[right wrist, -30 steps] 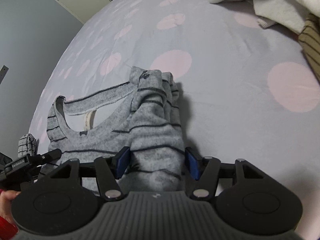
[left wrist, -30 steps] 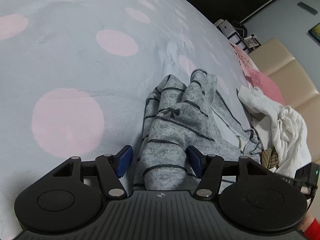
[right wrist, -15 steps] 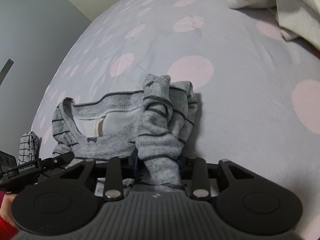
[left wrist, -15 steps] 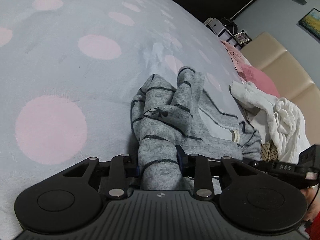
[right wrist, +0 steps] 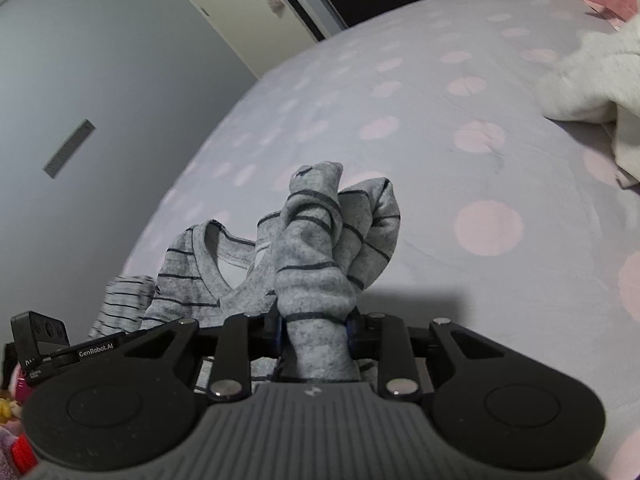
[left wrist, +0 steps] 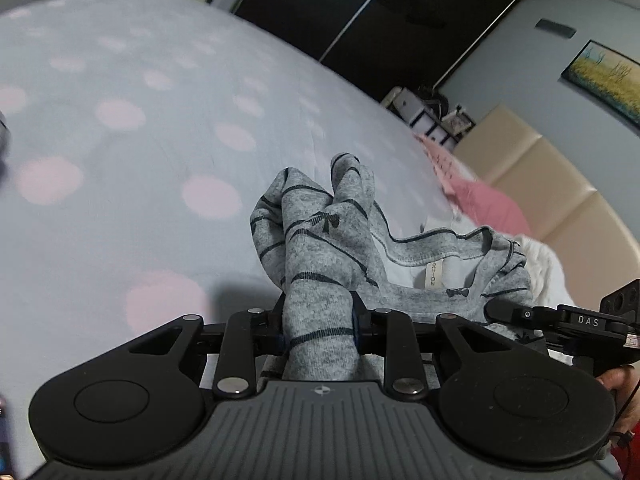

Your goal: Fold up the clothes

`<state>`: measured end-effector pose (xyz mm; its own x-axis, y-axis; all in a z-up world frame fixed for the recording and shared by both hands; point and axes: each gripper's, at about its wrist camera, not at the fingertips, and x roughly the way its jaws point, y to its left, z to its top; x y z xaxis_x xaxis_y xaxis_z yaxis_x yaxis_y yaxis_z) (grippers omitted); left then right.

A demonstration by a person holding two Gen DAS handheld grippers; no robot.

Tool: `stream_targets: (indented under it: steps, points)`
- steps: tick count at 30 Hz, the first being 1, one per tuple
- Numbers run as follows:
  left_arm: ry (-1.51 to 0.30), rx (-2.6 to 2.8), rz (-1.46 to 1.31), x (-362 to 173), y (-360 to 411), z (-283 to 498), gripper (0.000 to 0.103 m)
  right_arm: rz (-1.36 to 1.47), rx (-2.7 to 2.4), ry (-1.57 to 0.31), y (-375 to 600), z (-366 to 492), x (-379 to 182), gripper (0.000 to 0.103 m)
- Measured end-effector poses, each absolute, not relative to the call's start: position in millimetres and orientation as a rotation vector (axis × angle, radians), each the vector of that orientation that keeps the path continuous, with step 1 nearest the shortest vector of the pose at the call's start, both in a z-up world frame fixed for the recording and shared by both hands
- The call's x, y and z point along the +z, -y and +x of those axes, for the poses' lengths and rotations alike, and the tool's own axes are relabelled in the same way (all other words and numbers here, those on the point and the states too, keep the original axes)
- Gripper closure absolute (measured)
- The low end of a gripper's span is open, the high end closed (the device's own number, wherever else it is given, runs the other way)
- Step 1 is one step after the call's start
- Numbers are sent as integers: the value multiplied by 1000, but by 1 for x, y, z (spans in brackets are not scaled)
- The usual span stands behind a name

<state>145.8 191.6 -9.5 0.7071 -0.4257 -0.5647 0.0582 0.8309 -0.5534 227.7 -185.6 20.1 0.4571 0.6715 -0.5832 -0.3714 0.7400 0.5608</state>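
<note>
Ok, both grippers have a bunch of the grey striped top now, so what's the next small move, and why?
Probably raise both a bit higher and draw them apart. The left gripper and right gripper are closing on bunched folds of the grey striped top, one at each side of the neckline, and the cloth between them sags crumpled onto the dotted bedsheet. It likely needs to hang flat before any fold.

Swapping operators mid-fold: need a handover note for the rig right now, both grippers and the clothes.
Left gripper: its jaws are closing on a bunched fold of the grey striped top.
Right gripper: its jaws are closing on another bunch of the same top.
The top hangs partly lifted over the polka-dot bedspread, neckline slack between the grippers.
A white garment lies further along the bed, untouched.
Done: both grips taken.
Left: spread the top flat, fold it, then probably the white garment.
</note>
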Motion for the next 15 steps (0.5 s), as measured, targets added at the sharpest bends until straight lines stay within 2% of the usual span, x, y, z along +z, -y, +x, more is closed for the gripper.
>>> stream_targets:
  steps: [15]
  points:
    - [-669,-182,-356,103,-286,70,79,379,866,-795,84,147,96,74]
